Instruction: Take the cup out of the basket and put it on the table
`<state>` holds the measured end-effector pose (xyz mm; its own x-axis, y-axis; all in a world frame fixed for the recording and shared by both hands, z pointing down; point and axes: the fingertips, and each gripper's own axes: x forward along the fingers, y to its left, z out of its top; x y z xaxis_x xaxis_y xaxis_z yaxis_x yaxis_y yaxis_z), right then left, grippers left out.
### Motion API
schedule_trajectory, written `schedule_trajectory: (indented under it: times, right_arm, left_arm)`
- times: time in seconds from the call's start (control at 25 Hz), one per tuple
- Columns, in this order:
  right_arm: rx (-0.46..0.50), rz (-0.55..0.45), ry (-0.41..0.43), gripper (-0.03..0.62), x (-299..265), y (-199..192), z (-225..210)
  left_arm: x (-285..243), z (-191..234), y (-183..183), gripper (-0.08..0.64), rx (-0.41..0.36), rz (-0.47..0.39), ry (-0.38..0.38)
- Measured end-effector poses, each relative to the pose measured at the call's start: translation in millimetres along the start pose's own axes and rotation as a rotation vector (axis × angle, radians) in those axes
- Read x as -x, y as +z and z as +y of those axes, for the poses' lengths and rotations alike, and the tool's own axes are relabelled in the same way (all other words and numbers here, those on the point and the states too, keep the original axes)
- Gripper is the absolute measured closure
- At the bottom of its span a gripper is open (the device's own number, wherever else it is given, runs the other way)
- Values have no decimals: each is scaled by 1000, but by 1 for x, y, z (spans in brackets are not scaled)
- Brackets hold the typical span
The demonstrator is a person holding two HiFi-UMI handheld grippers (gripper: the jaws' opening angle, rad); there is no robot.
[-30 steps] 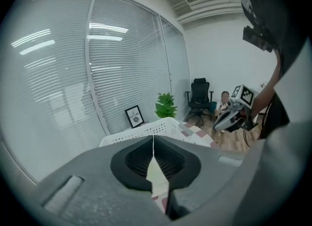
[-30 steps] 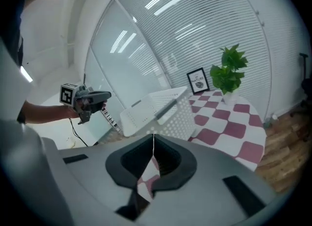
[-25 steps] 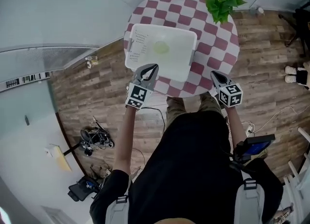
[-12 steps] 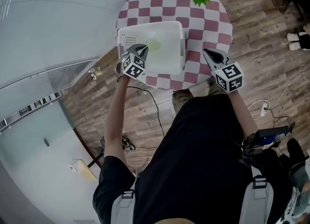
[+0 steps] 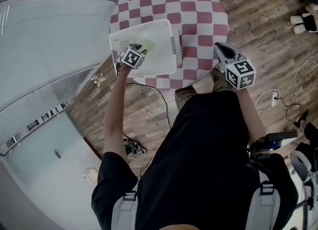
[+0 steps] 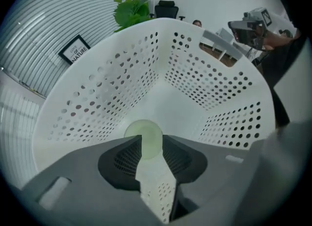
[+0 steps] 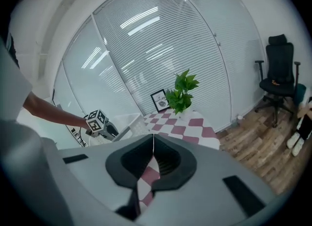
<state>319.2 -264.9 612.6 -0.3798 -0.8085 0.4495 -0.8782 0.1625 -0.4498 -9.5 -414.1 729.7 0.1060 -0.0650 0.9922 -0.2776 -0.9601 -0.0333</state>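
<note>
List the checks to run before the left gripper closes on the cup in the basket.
1. Left gripper jaws apart: ok. They have just been opening.
2. Cup lined up in the gap between the jaws: ok, not gripped yet.
3. Cup upright: cannot tell. Only a round pale green top shows.
4. Basket resting on the table: ok.
5. Bare checkered table beside the basket for the set-down: ok.
6. Right gripper clear of the basket: ok. It is shut, empty and near the table edge.

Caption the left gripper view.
Left gripper, jaws just opened and empty, over the pale green cup in the white perforated plastic basket.
</note>
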Motion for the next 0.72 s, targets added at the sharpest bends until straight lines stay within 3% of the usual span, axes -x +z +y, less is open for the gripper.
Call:
schedule_trajectory:
  times: [0.36,0.52,0.72]
  right_arm:
    - [-56,12,-33,580,14,-16,-23]
    - [-56,18,-49,580,19,-20,-28]
    - [-87,24,-89,580,27,-30,-44]
  left_arm:
    - [-25,-14,7,440,26,67,-76]
    - [-38,-13,6,440,22,87,-58]
    - [-55,-5,12,440,-50,90,14]
